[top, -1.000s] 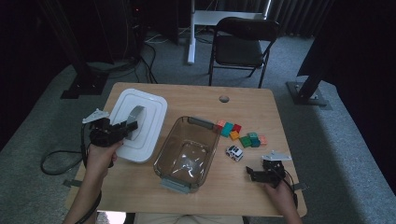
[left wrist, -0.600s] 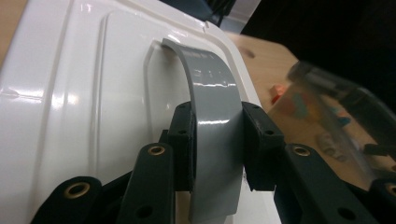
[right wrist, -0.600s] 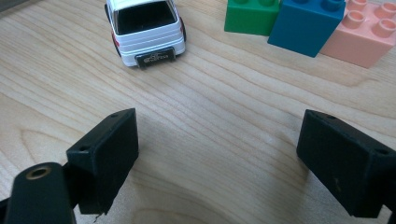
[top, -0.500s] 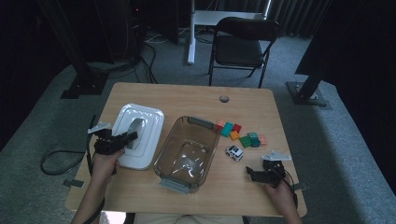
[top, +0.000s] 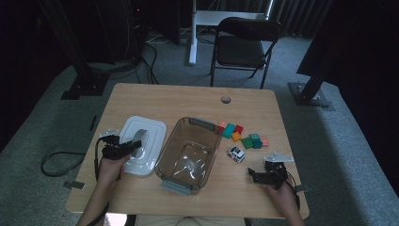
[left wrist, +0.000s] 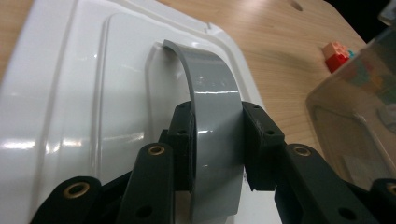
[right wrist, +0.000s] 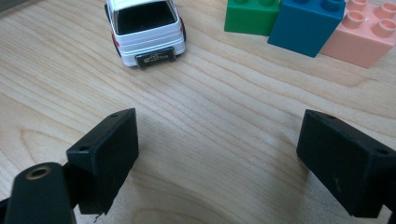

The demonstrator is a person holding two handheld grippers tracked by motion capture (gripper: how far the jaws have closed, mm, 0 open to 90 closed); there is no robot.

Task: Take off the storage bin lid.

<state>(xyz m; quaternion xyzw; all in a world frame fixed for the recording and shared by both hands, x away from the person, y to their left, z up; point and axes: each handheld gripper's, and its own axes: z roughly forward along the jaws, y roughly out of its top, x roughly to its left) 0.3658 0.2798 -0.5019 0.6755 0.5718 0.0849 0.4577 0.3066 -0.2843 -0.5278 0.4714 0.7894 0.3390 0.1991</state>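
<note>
- A wooden table point(top: 188, 101) stands on grey carpet in a dark room, with a folding chair point(top: 242, 47) behind it.
- At the left, the left gripper point(top: 129, 148) is clamped on the grey handle point(left wrist: 212, 109) of a white lid point(top: 146, 136), which lies flat on the table; the handle's lower end is hidden behind the pads.
- In the middle sits a clear tub point(top: 188, 150), just right of the lid.
- Further right, a white toy car point(right wrist: 144, 30) and coloured blocks point(top: 242, 136) lie close together; some blocks are cut off in the right gripper view.
- The right gripper point(right wrist: 217, 161) rests near the car, its jaws wide apart and holding nothing.
</note>
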